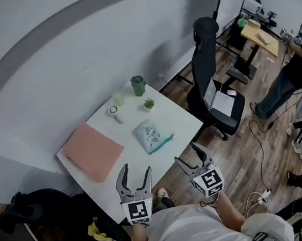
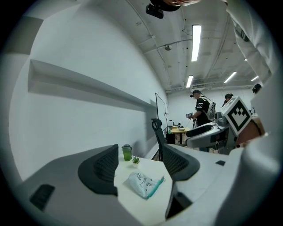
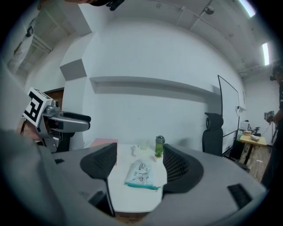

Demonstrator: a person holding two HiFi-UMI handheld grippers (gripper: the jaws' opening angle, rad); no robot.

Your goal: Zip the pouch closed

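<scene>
A pale printed pouch (image 1: 151, 136) with a teal zip edge lies flat near the middle of the white table (image 1: 140, 163). The pouch (image 2: 144, 183) shows between the left jaws, and the pouch (image 3: 142, 174) again between the right jaws. My left gripper (image 1: 134, 176) hovers open over the table's near edge, a good way short of the pouch. Off the table's near right corner my right gripper (image 1: 185, 154) is held open as well. Neither holds anything.
A pink pad (image 1: 92, 151) lies on the table's left part. At the far end stand a green cup (image 1: 138, 85), a clear cup (image 1: 118, 98), a small plant (image 1: 149, 104) and a white roll (image 1: 114, 111). A black office chair (image 1: 213, 86) stands right of the table. People stand far right.
</scene>
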